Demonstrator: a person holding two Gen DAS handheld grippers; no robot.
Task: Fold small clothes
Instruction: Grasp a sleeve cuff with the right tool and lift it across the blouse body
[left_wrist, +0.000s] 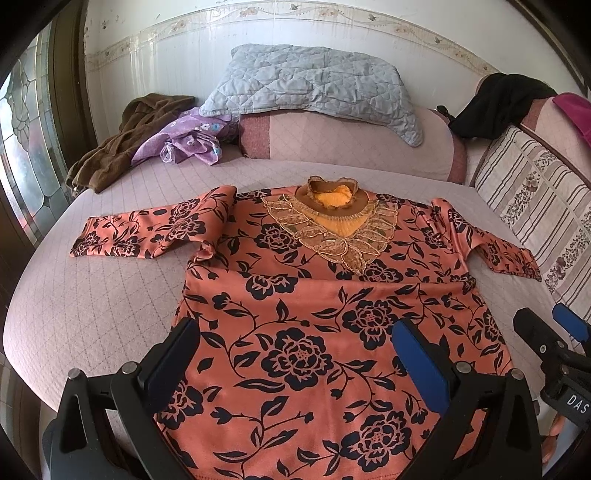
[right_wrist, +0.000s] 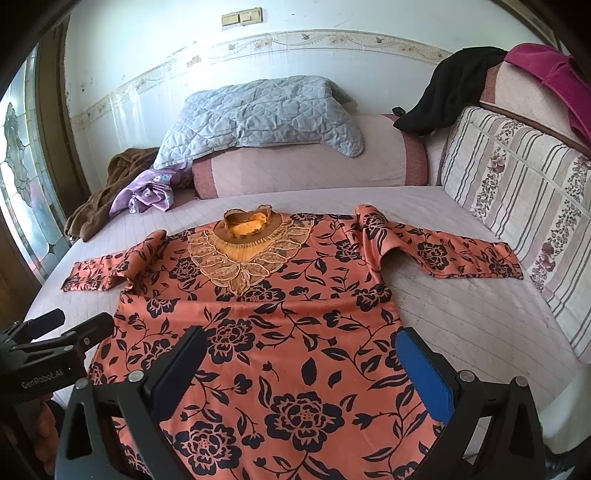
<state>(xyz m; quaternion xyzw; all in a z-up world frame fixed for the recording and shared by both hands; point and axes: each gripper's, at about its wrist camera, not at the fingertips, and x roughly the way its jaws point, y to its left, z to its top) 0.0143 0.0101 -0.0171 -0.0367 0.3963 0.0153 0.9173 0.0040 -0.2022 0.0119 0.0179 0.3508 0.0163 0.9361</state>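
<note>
A: Item one, left claw (left_wrist: 295, 354)?
B: Released, jaws spread wide, gripping nothing. It hangs over the lower body of the orange floral blouse (left_wrist: 314, 314), near the hem. One blue pad (left_wrist: 421, 365) faces inward.

A: Item two, right claw (right_wrist: 299, 365)?
B: Also released, jaws wide apart, nothing between them. It hovers above the same lower part of the blouse, beside the left claw; each claw shows at the edge of the other's view.

A: Item three, the garment?
B: Orange blouse with a black flower print, lying face up and spread flat in the middle of the bed (left_wrist: 92, 302). Lace yoke and high ruffled collar (left_wrist: 332, 195) point toward the far end. Both sleeves are out to the sides; the sleeve (left_wrist: 147, 229) on the window side is creased at the shoulder, and the other sleeve (right_wrist: 443, 251) reaches toward the striped cushion (right_wrist: 517, 206).

A: Item four, surroundings?
B: Pink quilted bolster (left_wrist: 351, 144) at the far end, with a grey quilted pad (left_wrist: 314, 81) on top. Brown garment (left_wrist: 122, 144) and purple cloth (left_wrist: 184, 136) heaped in the far corner near the window. Black garment (right_wrist: 450, 88) and magenta cloth (right_wrist: 554, 74) draped over the backrest.
</note>
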